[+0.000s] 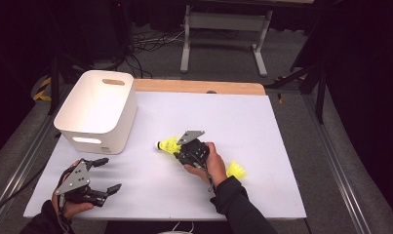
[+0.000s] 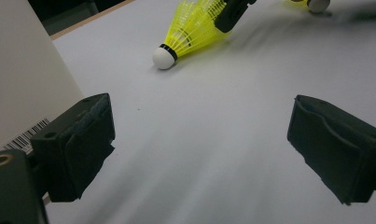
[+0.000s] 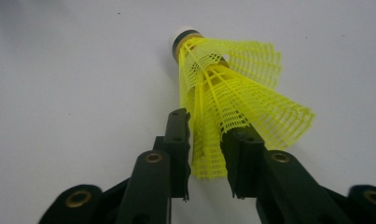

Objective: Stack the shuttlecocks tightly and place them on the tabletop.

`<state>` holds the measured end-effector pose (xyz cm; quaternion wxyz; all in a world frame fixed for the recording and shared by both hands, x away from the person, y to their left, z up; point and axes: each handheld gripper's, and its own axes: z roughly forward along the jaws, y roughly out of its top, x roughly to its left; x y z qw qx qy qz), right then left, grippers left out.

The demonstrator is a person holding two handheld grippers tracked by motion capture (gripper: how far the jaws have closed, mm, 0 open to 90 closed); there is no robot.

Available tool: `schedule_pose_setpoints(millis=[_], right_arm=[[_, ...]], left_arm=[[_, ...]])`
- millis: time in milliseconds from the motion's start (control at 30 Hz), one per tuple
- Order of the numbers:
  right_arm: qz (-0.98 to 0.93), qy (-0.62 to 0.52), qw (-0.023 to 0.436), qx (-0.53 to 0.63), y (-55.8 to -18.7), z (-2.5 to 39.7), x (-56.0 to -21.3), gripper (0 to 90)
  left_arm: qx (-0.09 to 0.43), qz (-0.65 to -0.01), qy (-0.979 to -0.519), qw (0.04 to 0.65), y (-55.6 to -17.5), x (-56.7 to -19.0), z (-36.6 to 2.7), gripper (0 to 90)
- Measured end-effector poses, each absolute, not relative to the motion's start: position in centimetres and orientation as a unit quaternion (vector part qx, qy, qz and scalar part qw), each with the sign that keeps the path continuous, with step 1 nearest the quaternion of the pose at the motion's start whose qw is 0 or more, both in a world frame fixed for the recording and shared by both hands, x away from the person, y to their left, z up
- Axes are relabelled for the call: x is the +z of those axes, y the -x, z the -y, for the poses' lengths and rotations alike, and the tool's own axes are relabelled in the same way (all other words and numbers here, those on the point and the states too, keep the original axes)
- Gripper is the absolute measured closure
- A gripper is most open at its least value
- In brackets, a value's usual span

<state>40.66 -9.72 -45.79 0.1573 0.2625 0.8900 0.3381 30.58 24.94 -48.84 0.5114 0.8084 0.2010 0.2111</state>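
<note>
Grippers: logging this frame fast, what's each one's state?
Left gripper: open, holding nothing.
Right gripper: shut on the skirt of the yellow shuttlecock.

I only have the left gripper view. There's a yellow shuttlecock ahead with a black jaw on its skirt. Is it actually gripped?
Observer: Yes. In the right gripper view the right gripper has both jaws pinched on the mesh skirt of the shuttlecock, crumpling it.
Operator: Where does the white wall on my left belong?
Observer: It is the side of a white bin with cut-out handles, standing at the table's far left corner, open top up.
Operator: Anything in it?
Observer: From the high view the part of its inside that shows looks empty.
Operator: Second yellow thing at my top edge?
Observer: Another shuttlecock, lying on the table just right of the right hand.
</note>
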Motion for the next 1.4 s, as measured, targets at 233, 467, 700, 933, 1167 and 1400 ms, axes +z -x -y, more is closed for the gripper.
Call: schedule_pose_setpoints(millis=[233,467,700,933,1167,1400], right_arm=[[-0.893,-0.259,0.166,0.329,-40.5,9.7,-45.6,65.6],[-0.889,-0.257,0.177,0.335,-40.0,10.0,-44.9,60.9],[-0.880,-0.255,0.192,0.351,-39.3,10.6,-43.5,57.0],[-0.871,-0.257,0.203,0.367,-38.8,11.4,-42.1,54.6],[-0.862,-0.256,0.210,0.383,-38.2,11.8,-40.9,52.0],[-0.860,-0.253,0.217,0.388,-37.7,11.7,-40.5,46.8]], left_arm=[[0.210,-0.201,-0.809,0.512,-30.6,-48.9,-24.9,8.4],[0.211,-0.200,-0.808,0.512,-30.6,-48.8,-25.0,8.3],[0.210,-0.200,-0.809,0.511,-30.5,-48.8,-24.8,8.4],[0.210,-0.200,-0.809,0.511,-30.5,-48.9,-24.8,8.4],[0.210,-0.199,-0.810,0.510,-30.6,-48.9,-24.7,8.4],[0.208,-0.199,-0.811,0.510,-30.6,-49.0,-24.7,8.4]])
